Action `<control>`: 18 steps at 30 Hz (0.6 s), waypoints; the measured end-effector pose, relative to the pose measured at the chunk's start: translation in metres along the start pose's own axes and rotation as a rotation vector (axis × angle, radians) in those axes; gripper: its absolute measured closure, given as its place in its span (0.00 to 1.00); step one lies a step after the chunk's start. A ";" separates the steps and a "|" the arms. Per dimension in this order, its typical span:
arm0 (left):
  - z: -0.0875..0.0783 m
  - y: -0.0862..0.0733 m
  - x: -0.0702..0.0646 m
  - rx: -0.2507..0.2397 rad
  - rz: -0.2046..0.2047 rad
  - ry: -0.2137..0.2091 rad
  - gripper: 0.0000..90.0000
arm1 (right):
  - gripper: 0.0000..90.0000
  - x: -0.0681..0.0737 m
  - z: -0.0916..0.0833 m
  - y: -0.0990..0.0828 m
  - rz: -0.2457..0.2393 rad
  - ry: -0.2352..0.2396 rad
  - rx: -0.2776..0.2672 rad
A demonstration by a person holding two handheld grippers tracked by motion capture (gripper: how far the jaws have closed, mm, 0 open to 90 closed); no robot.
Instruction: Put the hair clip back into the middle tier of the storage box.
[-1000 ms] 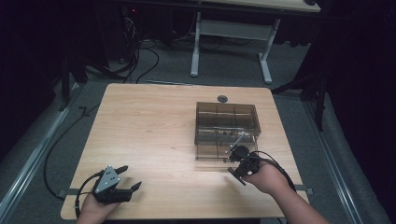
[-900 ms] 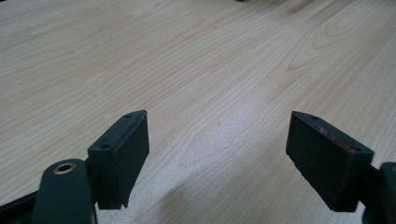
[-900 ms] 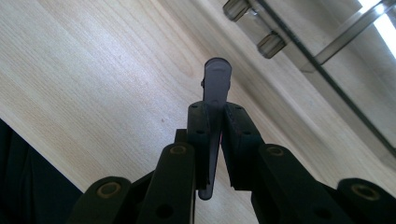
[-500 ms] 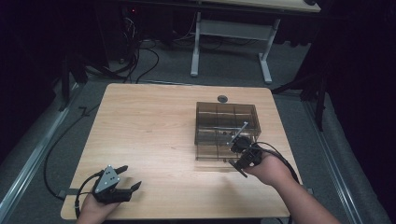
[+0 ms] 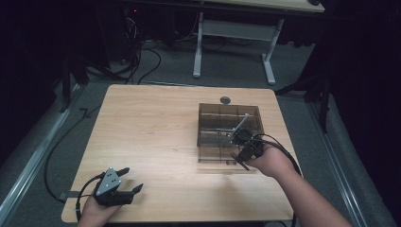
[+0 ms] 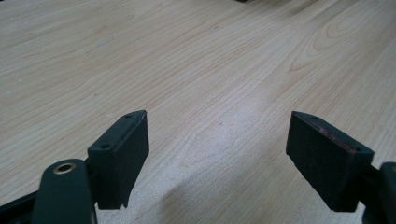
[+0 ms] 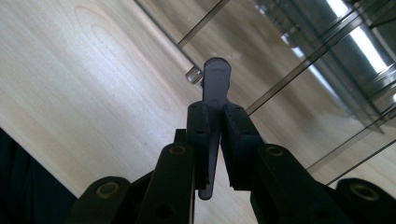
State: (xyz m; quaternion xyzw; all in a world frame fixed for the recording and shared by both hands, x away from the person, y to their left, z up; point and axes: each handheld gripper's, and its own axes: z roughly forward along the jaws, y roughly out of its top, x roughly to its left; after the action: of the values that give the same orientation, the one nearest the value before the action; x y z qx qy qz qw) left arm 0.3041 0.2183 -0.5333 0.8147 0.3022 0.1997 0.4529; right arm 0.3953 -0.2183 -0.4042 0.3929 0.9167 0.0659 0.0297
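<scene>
Rod [image 7: 215, 88], a thin grey flat-sided piece with a rounded tip, is clamped between the pads of the right gripper [image 7: 214, 140]; it sticks out past the fingertips and also hangs below them. In the high view the rod [image 5: 240, 125] slants up and away from the right gripper [image 5: 242, 150], over the near right part of the box [image 5: 229, 108].

Nearest to me, at the front left corner of the table [image 5: 151, 123], the left gripper [image 5: 124, 185] rests in a hand with a grey three-cornered plate on top. Its jaws are spread wide with only bare wood between them, as the left gripper view [image 6: 217, 156] also shows. The table top is light wood with a clear grain, smooth and a little shiny.

Farther, on the right half, the box is of smoky see-through plastic, rectangular, split by thin walls into compartments. Which compartment lies under the rod tip I cannot tell. Nothing blocks the way between rod and box.

Just behind the box a small dark round disc [image 5: 225, 100] lies on the table. Beyond the table, the white legs of a desk [image 5: 198, 52] stand on grey floor, with black cables [image 5: 142, 56] at the left. I can read no writing anywhere.
</scene>
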 end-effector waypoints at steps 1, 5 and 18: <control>0.000 0.000 0.000 0.000 0.001 -0.001 0.24 | 0.91 -0.001 0.000 0.002 -0.002 0.003 -0.003; 0.000 0.000 0.000 0.005 0.002 -0.006 0.24 | 0.91 -0.004 0.002 0.009 -0.010 -0.001 0.001; 0.000 0.000 0.000 -0.002 0.003 -0.014 0.24 | 0.91 -0.017 0.016 0.036 0.018 -0.020 -0.005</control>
State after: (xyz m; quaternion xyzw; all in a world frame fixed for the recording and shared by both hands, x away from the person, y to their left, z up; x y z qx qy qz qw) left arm 0.3042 0.2187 -0.5332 0.8161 0.2978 0.1950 0.4553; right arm 0.4349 -0.2047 -0.4146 0.4015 0.9127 0.0644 0.0395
